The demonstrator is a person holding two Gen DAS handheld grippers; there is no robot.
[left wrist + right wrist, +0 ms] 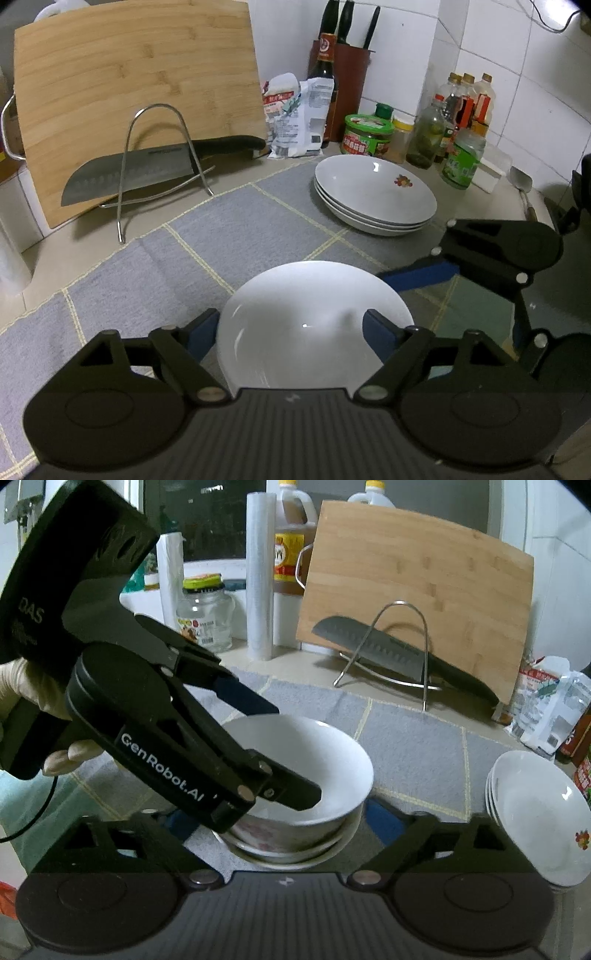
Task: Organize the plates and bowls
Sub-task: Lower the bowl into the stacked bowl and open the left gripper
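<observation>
In the left wrist view, the left tongs [291,332] straddled the top bowl's [314,314] rim, pads apparently clear of it; a plate stack [373,195] sat beyond on the desk [229,221]. In the right wrist view, the right tongs [280,823] gaped beside the nested bowls [295,834]. Withdrawing straight would probably avoid tipping them.

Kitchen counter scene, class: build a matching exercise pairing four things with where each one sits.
Things:
1. white bowl
2. steel kitchen knife
3. bamboo cutting board
4. stack of white shallow plates

Places:
A. leaning upright behind the wire rack
B. on the grey cloth near the green-lidded jar
C. resting across the wire rack
D. on top of other bowls, between the tools

Pairs: 1-D, 2-C, 3-A, 4-B
</observation>
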